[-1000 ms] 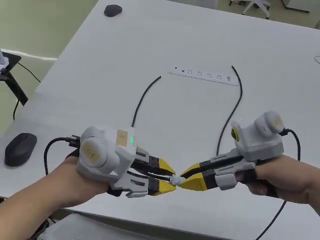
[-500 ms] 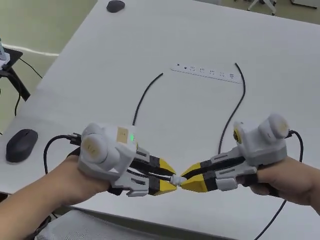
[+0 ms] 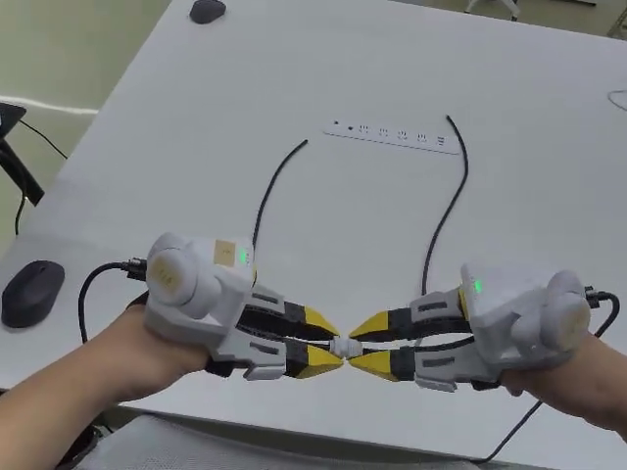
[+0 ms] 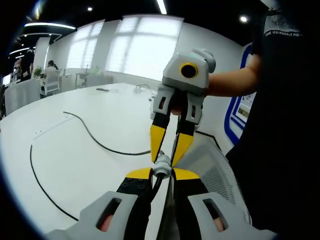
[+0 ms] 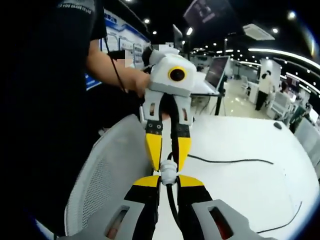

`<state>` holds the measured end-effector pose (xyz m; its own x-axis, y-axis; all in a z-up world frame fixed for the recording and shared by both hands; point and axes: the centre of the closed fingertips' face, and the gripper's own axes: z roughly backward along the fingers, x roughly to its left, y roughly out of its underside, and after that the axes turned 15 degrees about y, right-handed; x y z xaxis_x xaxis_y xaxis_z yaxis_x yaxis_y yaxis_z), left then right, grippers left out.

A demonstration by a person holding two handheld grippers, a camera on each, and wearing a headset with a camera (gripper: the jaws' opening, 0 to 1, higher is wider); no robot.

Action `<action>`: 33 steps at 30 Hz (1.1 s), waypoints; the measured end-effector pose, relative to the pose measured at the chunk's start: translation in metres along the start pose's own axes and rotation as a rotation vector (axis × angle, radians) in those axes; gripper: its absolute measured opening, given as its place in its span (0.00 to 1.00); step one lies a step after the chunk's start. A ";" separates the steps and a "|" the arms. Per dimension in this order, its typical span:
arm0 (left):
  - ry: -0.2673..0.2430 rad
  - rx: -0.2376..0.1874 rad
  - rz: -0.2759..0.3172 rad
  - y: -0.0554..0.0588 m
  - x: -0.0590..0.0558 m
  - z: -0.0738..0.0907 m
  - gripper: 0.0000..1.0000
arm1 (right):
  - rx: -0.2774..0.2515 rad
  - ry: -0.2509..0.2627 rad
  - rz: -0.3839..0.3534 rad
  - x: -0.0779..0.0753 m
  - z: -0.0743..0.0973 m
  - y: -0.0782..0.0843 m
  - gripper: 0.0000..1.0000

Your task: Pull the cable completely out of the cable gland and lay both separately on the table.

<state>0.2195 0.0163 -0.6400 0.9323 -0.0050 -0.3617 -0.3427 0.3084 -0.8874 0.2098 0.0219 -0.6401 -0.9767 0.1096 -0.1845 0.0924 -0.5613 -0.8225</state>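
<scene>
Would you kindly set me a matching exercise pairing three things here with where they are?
Things:
1. gland
2. power strip
3. near mouse

Places:
A. lying far across the table
B. at the table's left edge
C. between the tips of the left gripper and right gripper

Pairs: 1-C, 2-A, 3-B

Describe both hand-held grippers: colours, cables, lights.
Left hand-held gripper and right hand-held gripper match: light grey rounded housings, black linkages, yellow wedge-shaped jaw tips, a green light on top. A black lead leaves the back of each. The person wears a black short-sleeved top.
</scene>
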 end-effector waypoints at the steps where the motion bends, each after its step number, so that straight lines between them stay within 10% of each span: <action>1: 0.002 -0.001 0.001 0.001 -0.001 0.000 0.15 | 0.004 0.009 0.022 0.001 0.000 0.001 0.07; 11: 0.014 -0.016 0.044 0.002 0.000 0.003 0.15 | 0.038 0.099 0.140 0.001 -0.004 0.001 0.08; 25: 0.021 -0.007 0.034 0.003 0.002 0.002 0.15 | 0.082 0.089 0.033 -0.003 -0.010 0.004 0.08; 33: -0.006 -0.013 -0.008 -0.002 0.005 0.006 0.15 | 0.096 0.186 -0.122 -0.018 0.004 0.006 0.16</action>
<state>0.2259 0.0208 -0.6382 0.9356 -0.0013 -0.3531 -0.3369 0.2964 -0.8937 0.2269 0.0131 -0.6396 -0.9262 0.3255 -0.1903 -0.0516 -0.6093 -0.7912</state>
